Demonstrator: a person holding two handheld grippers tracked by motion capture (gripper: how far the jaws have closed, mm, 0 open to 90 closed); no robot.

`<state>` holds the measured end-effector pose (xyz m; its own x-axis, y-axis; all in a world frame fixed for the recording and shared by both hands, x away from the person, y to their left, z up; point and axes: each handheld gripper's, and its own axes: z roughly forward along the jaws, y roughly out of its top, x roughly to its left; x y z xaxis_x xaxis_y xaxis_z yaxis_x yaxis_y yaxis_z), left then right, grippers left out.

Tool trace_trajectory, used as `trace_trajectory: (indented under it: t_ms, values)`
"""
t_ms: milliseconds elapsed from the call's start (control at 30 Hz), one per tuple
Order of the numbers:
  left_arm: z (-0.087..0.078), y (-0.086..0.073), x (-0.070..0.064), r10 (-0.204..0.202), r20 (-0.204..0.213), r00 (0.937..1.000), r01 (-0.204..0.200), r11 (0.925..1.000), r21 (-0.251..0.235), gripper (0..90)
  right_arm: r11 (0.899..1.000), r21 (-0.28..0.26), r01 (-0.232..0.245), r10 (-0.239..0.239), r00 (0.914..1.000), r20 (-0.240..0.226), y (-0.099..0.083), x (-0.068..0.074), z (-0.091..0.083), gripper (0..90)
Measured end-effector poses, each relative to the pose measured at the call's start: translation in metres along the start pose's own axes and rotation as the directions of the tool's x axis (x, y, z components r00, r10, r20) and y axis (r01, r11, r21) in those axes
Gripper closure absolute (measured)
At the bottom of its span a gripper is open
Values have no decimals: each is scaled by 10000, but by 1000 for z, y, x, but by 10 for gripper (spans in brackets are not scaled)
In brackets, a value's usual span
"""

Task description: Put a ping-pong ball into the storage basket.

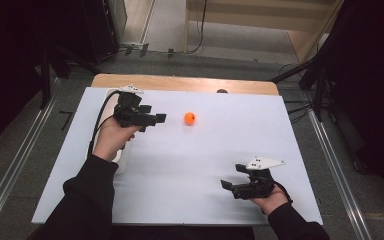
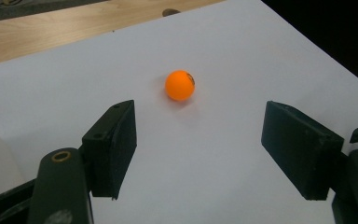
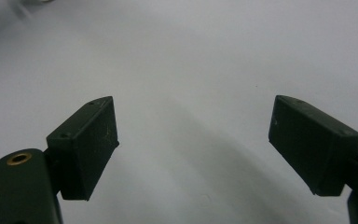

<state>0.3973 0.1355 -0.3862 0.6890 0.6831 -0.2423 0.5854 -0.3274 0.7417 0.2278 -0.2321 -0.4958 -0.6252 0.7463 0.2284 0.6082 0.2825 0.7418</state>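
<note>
Left gripper [image 1: 155,119], fingers [image 2: 112,144] spread, held above the white worktop [image 1: 190,175] and aimed at the orange ball [image 1: 190,118], which lies just beyond its tips on the far half. Right gripper [image 1: 232,180], fingers [image 3: 86,144] spread and holding nothing, at the near right edge, well apart from the ball.

Counter [image 1: 180,82] of pale wood, covered almost wholly by a white sheet [image 1: 220,165]. Beyond the counter's far edge, grey carpeted floor [image 1: 180,60] crossed by black cables [image 1: 200,30]. Farther back from the counter, light wooden furniture [image 1: 260,15]. Left and right of the counter, dark stands [image 1: 45,75] and deep shadow. Along both sides of the counter, metal rails [image 1: 337,185] on the floor. Lit evenly from above.
</note>
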Motion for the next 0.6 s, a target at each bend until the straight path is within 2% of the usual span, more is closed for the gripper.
trace_trajectory:
  t_ms: [67,167,600]
  values:
    - [4,0,-2,71,137,9999,-72,9999,74,270,10000,9,1,-1,10000,50,-1,0,-1,141]
    - [9,-1,-6,288,89,9995,-290,9993,232,270,10000,-84,-47,48,9999,105,-1,-1,-2,142]
    - [23,-3,-17,543,166,9984,-545,9984,146,270,10000,-68,-2,3,9998,201,-4,0,-6,142]
